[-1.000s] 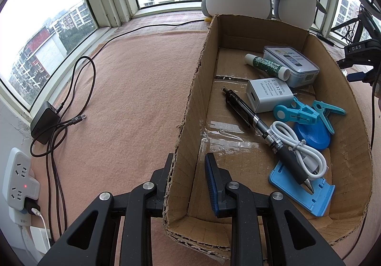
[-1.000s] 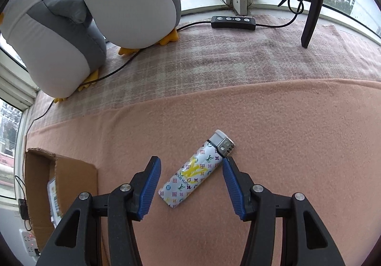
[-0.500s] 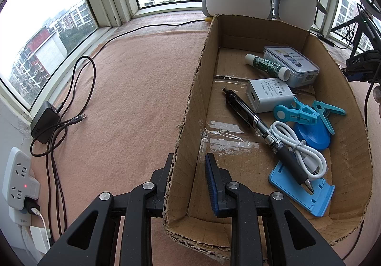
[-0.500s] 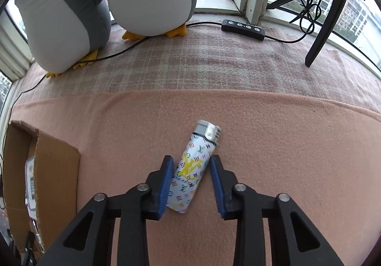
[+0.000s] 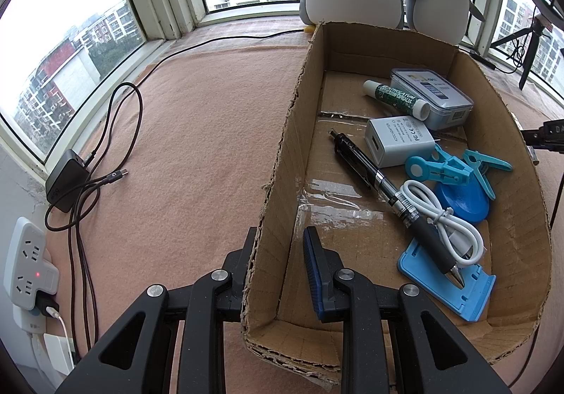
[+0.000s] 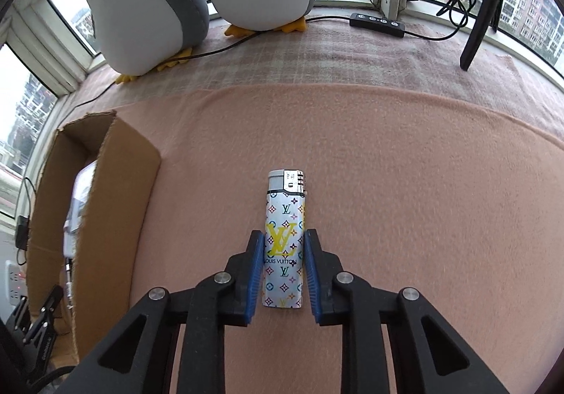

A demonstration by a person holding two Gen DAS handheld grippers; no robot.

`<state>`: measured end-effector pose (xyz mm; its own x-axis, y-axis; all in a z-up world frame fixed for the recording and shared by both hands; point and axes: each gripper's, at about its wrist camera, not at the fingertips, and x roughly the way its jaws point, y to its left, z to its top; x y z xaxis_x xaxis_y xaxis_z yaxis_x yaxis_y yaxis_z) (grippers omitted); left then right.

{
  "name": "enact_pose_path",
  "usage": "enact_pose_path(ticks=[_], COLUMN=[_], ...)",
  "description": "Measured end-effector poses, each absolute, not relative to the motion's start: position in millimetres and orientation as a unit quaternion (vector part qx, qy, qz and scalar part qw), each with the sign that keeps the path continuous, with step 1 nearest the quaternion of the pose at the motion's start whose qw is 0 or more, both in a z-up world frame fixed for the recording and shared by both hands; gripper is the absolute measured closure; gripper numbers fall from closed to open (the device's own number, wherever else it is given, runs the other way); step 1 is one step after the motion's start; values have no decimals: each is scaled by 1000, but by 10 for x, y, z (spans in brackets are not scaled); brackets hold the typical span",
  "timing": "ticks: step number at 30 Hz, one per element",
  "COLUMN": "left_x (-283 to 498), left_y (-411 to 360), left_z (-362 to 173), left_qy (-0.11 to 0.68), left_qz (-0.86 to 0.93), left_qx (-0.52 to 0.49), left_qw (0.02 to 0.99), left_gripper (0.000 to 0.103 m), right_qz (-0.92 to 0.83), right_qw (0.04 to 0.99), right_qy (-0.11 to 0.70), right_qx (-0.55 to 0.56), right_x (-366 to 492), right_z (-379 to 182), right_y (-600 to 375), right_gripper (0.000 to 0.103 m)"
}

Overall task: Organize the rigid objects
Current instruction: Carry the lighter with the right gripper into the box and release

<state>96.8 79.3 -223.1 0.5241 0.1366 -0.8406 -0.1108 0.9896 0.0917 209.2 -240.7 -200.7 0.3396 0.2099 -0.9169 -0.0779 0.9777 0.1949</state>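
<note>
Clamped between the right gripper [image 6: 282,270] jaws, just closed on its flanks: white monogram-printed lighter [image 6: 284,242], long axis pointing straight ahead, left of it the open cardboard box [image 5: 278,161] whose wall the left gripper [image 5: 280,253] jaws pinch shut.

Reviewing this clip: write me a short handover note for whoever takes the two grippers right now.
Left gripper: shut on the cardboard box, clamping its near-left wall, one finger outside, one inside.
Right gripper: jaws have just been closing; the pads now press the patterned lighter, metal head pointing away, over the pink blanket.
Done: pen, white charger, cable, blue clips, tube and clear case already lie in the box.
Left: carry the lighter to the box, which sits to its left in the right wrist view, and release.
</note>
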Motion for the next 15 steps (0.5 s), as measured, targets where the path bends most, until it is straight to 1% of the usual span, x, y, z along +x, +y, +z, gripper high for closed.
enact_pose_path(ticks=[7,15], left_x=[960,959], left_y=[809,814], left_z=[-2228,-2228], left_qy=[481,481], left_qz=[72,72], left_qx=[12,11], left_qw=[874,874], left_gripper=[78,78], right_qz=[122,183], right_qw=[834,848], right_qy=[534,494], right_qx=[68,60], right_x=[1810,1609], right_z=[-1678,-1233], right_y=[-2294,-1885], right_gripper=[82,82])
